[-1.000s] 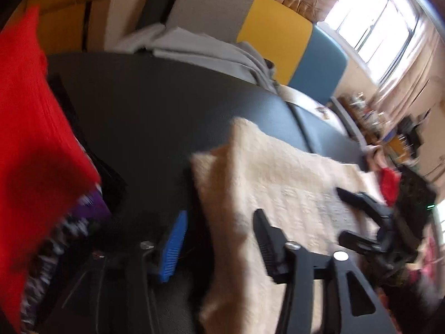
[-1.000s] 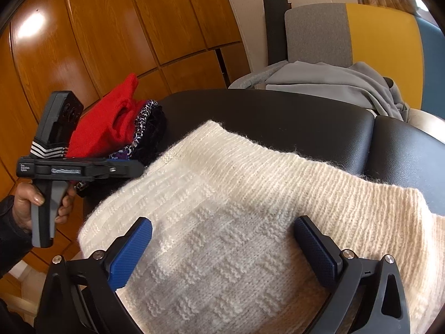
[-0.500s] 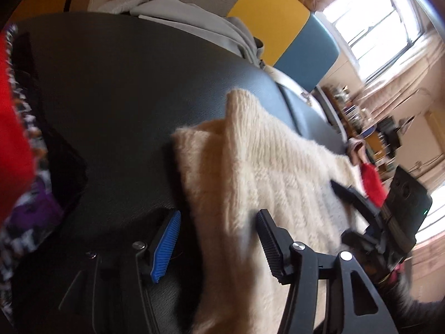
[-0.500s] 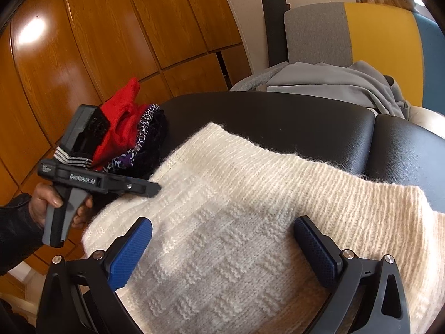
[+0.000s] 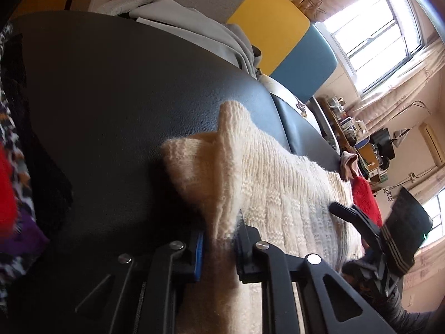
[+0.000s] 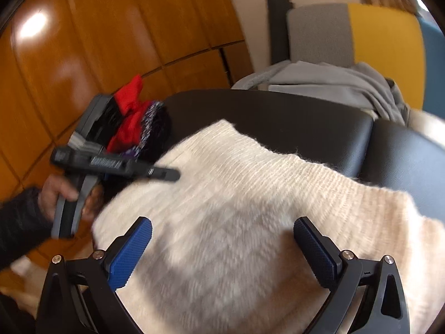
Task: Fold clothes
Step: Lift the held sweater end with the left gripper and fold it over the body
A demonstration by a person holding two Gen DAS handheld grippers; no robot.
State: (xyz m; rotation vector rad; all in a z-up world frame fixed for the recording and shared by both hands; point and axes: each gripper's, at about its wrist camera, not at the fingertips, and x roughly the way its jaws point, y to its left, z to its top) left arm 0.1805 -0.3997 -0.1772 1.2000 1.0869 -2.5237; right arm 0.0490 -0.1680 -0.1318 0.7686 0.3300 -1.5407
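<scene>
Through the left wrist camera, the left gripper (image 5: 219, 246) now has its fingers pressed together on the near edge of the cream sweater (image 5: 278, 183), pinching up a ridge of knit between them. Half a second ago those fingers stood wide apart on either side of that edge, so the grab has just been made. The sweater lies spread on the black couch seat (image 5: 125, 97), with its corner humped up above the pinch. To the right, the right gripper (image 5: 358, 220) hangs over the far part of the sweater, with a red cloth (image 5: 364, 197) just behind it.

From the right wrist camera, the right gripper (image 6: 222, 250) has its fingers wide apart over the sweater (image 6: 250, 194), holding nothing; the view is blurred, where a moment earlier it was sharp. The left gripper (image 6: 164, 172) reaches onto the sweater's left edge, a hand (image 6: 58, 197) on its handle. A pile of red and patterned clothes (image 6: 133, 128) sits beside it, and grey clothing (image 6: 333, 83) lies behind.

With one edge secured, I judge a fold is being set up.
</scene>
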